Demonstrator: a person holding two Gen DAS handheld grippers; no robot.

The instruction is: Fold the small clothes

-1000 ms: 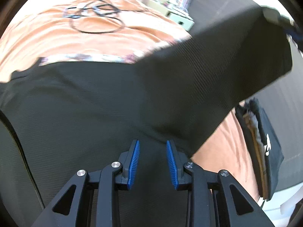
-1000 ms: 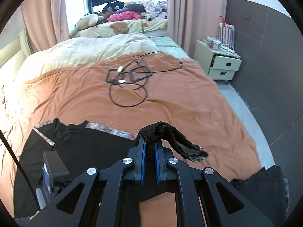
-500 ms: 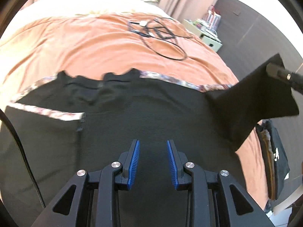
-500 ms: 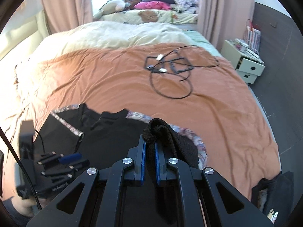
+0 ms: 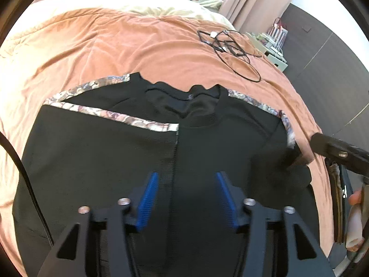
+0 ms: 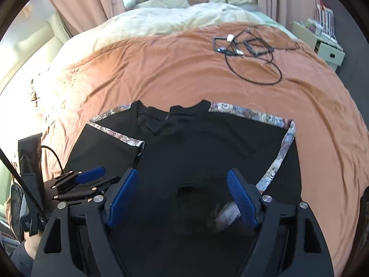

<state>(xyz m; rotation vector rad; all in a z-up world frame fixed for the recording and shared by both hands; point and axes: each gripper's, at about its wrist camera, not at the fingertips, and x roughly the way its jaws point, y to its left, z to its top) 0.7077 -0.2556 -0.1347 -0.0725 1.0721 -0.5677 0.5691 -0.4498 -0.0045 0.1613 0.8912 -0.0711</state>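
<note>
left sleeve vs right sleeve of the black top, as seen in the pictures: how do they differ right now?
The picture-left sleeve lies flat across the black top, its floral trim running toward the collar. The picture-right sleeve is folded in too, but its trim runs steeply down toward the right tongs, and its cuff looks bunched and blurred there, not laid flat. Both are black with the same floral trim, folded inward on the orange bedspread.
</note>
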